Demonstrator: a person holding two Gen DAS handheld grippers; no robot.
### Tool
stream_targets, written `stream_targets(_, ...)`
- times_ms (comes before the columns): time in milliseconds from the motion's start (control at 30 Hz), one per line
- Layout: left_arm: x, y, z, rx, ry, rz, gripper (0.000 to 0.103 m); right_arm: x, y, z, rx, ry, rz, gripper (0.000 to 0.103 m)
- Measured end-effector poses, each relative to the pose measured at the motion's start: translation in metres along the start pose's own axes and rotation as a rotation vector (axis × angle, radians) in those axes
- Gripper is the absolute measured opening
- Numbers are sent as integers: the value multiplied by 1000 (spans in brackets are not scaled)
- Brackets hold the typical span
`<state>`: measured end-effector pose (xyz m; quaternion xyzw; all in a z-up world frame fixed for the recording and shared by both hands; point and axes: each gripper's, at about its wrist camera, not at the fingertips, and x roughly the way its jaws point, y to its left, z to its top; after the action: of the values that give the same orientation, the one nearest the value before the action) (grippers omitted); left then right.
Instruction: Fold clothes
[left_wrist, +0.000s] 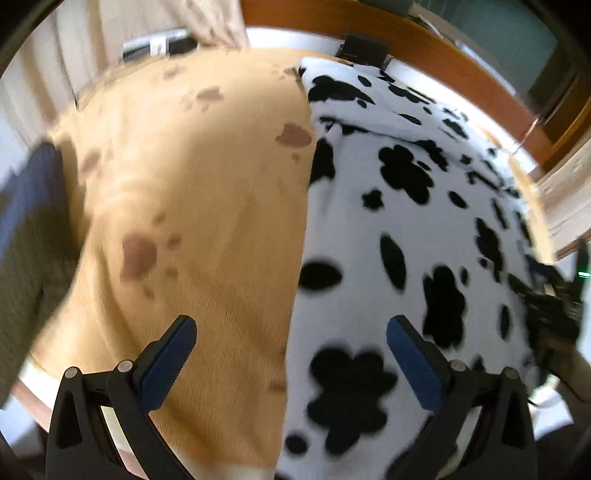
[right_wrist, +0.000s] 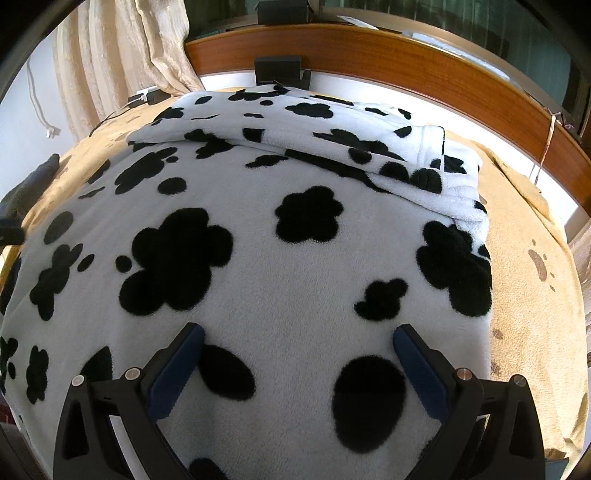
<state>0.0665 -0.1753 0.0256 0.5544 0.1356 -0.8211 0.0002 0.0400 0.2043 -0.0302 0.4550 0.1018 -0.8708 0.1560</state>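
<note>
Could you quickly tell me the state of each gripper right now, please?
Left gripper: open, holding nothing, above the fleece garment's edge.
Right gripper: open, holding nothing, above the garment.

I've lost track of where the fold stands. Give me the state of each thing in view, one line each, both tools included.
Left tool: open, empty, over the garment's left edge; view blurred.
Right tool: open, empty, above the garment's near part.
Cow-print fleece garment: spread flat, far part folded over with a cuffed end lying on top.
Tan paw-print blanket: spread flat under the garment.
Black box: sitting at the far wooden rim.
</note>
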Motion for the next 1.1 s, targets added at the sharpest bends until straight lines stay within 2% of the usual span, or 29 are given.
stream_targets(100, -4, 8, -17, -11, 34, -113, 103, 0, 0, 0, 1, 2, 1, 103)
stream_targets(233, 1, -19, -33, 146, 88, -223, 103, 1, 0, 1, 7, 8, -3, 103)
stream_targets(333, 15, -31, -41, 213, 147, -225, 103, 1, 0, 4, 32, 36, -17, 103)
stream_targets(467, 19, -40, -46, 252, 171, -255, 102, -16, -1, 12, 148, 90, -19, 103)
stream_targets(533, 18, -39, -48, 243, 184, -276, 102, -44, -9, 8, 248, 46, 21, 103)
stream_targets(667, 17, -34, -52, 211, 195, -313, 102, -93, -41, -28, 374, 25, -18, 103)
stream_targets(733, 17, -33, -53, 207, 194, -314, 102, -111, -61, -54, 426, 56, -66, 103)
stream_targets(833, 17, -32, -55, 201, 192, -316, 102, -131, -82, -89, 521, 114, -80, 103)
stream_targets(933, 18, -37, -55, 237, 200, -296, 103, -141, -81, -103, 540, 122, -61, 103)
stream_targets(1100, 21, -43, -56, 262, 203, -263, 103, -136, -64, -110, 473, 143, -54, 102)
